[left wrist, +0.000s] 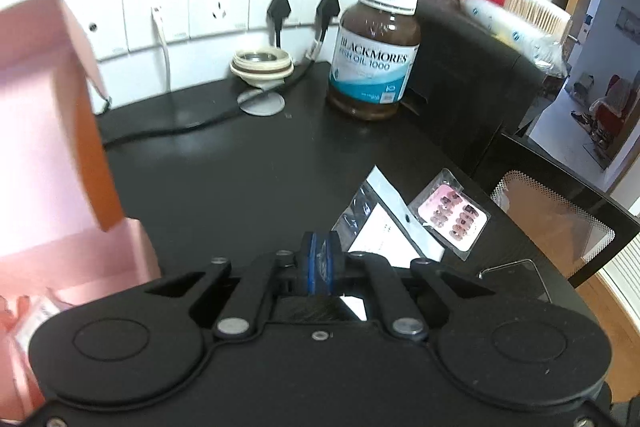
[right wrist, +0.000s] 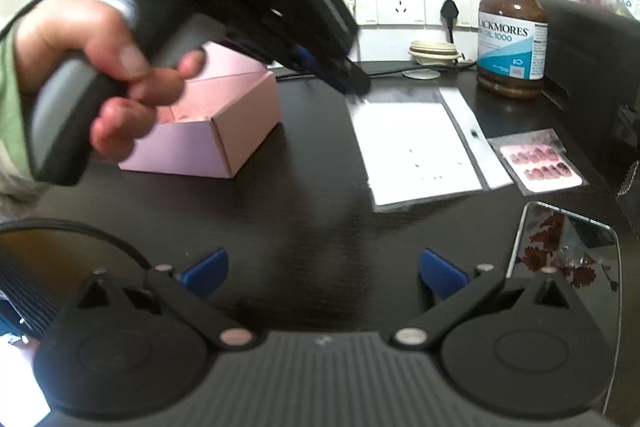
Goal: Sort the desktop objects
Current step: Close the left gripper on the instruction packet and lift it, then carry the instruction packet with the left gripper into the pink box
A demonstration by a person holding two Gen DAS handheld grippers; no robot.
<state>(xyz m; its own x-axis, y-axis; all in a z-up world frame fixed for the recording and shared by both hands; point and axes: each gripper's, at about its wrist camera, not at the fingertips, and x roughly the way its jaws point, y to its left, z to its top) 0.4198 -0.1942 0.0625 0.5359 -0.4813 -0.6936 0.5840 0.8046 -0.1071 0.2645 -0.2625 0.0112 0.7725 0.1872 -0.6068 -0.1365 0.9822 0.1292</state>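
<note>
The pink box point(right wrist: 208, 131) is seen standing open on the dark desk point(right wrist: 312, 227), its lid raised, and some pinkish packets can be made out inside it in the left wrist view, though what they are cannot be told. This is judged to be the part of the sorting already done.

Still lying out on the desk are the clear sleeve with a white card point(right wrist: 412, 151), the packet of press-on nails point(right wrist: 538, 165) just beside it, and a phone point(right wrist: 568, 247) nearer the right gripper. A fish oil bottle point(left wrist: 374, 55) is seen standing upright near the wall sockets; whether it is meant to be sorted cannot be told.

The left gripper point(right wrist: 354, 83) is held with its fingers pressed together at the far corner of the sleeve; a pinch on that corner is likely but is not shown clearly. The fingers of the right gripper point(right wrist: 324, 273) are spread wide over bare desk, with nothing held.

At least three items are judged to remain.
</note>
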